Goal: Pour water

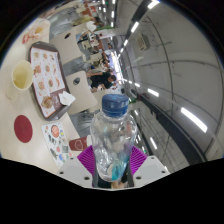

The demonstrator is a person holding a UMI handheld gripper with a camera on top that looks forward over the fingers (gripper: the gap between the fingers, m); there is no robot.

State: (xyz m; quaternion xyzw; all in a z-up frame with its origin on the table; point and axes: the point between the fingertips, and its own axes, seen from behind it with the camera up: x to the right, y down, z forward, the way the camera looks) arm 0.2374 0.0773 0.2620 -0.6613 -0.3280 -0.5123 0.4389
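Ceiling panels with long bright strip lights (165, 62) fill the right and upper part of the frame, curving away toward the top centre. Along the left side runs a white desk (62, 88), seen tilted, carrying a printed sheet with pictures (46, 78), a round red mat (23, 127) at lower left and a pale yellow paper cup (19, 78) at upper left. Seated people (100, 62) show small near the upper centre. At bottom centre, a clear plastic water bottle with a blue cap (112, 140) stands upright between the fingers (98, 158), whose magenta pads sit against its lower sides, so the gripper (112, 166) appears clamped on the bottle and holds it up above the desk.
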